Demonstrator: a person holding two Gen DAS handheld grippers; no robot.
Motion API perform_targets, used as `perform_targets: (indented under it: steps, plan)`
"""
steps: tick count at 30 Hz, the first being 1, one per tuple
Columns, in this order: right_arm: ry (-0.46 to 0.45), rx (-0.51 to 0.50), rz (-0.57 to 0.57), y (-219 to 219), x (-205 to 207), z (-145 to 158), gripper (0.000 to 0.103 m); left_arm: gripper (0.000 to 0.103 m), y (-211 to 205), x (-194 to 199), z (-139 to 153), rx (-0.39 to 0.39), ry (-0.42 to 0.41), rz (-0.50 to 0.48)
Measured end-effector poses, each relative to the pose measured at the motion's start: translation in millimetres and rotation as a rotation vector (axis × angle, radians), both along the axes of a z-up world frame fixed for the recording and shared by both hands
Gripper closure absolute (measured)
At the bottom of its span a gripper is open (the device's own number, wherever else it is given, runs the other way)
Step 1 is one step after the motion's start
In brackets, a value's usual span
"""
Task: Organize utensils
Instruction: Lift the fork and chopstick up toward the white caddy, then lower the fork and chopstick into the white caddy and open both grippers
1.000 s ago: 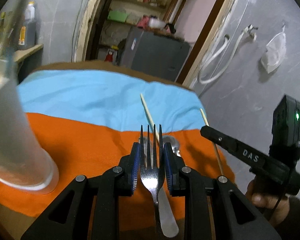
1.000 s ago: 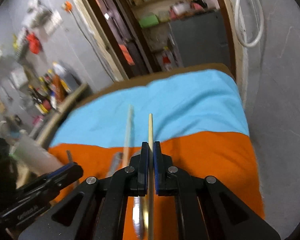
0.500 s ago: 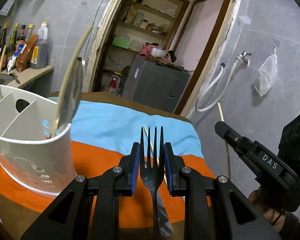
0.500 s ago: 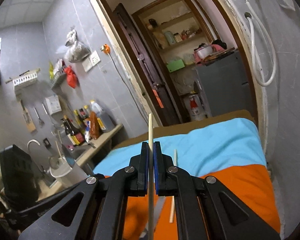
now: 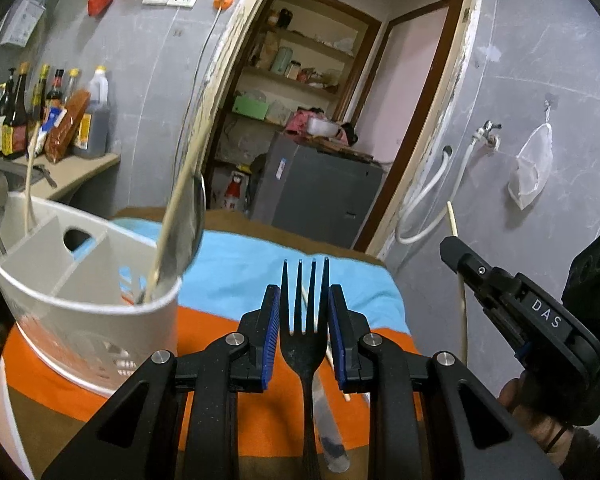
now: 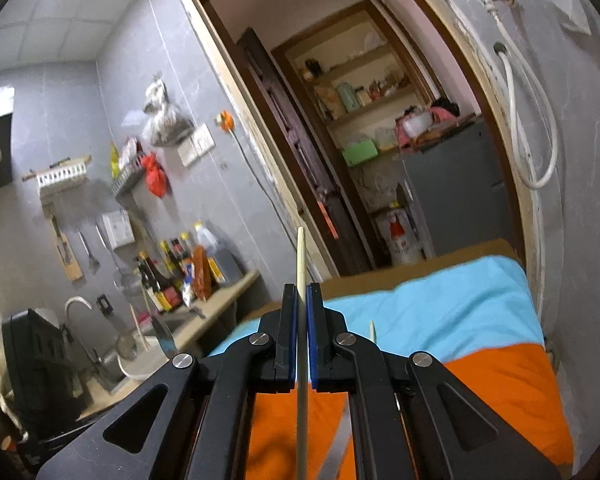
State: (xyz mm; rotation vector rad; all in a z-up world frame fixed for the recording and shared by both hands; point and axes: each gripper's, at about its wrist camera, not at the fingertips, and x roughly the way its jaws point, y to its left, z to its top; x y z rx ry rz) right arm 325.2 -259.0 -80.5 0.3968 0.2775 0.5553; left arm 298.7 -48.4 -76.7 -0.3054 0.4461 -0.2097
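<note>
1. Utensils are held off the table: a fork (image 5: 305,336) is clamped, tines forward, in the left gripper (image 5: 304,320).
2. A chopstick (image 6: 301,320) is pinched by the right gripper (image 6: 300,312), jaws together.
3. A spoon (image 5: 184,236) is stood in the white holder (image 5: 80,304) on the orange cloth (image 5: 216,332).

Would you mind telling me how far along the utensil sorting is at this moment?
Done: the white caddy already holds a spoon and a chopstick. In hand: the left gripper clamps a fork, and the right gripper is shut on another chopstick, neither yet in the caddy. Left: one chopstick and what looks like a utensil handle lie on the cloth.
</note>
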Motion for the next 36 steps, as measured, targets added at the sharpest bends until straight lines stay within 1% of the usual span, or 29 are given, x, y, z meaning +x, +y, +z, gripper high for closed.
perform_targets:
  steps: [7, 14, 19, 23, 27, 30, 36]
  plan:
    - [-0.093, 0.029, 0.002, 17, 1, 32, 0.1, 0.084, 19, -9, 39, -0.014, -0.058, 0.028]
    - [-0.148, 0.066, 0.061, 48, 7, 60, 0.1, 0.084, 51, -23, 78, -0.012, -0.115, 0.081]
    - [-0.172, 0.092, 0.105, 69, 11, 77, 0.1, 0.084, 72, -34, 101, -0.007, -0.137, 0.123]
    - [-0.19, 0.111, 0.141, 90, 16, 90, 0.1, 0.084, 97, -41, 120, -0.011, -0.149, 0.173]
    - [-0.213, 0.137, 0.164, 111, 18, 99, 0.1, 0.084, 125, -47, 132, -0.024, -0.156, 0.222]
    - [-0.236, 0.163, 0.173, 126, 19, 102, 0.1, 0.084, 146, -52, 137, -0.014, -0.162, 0.263]
    - [-0.267, 0.165, 0.168, 161, 18, 99, 0.1, 0.084, 182, -56, 134, 0.005, -0.167, 0.336]
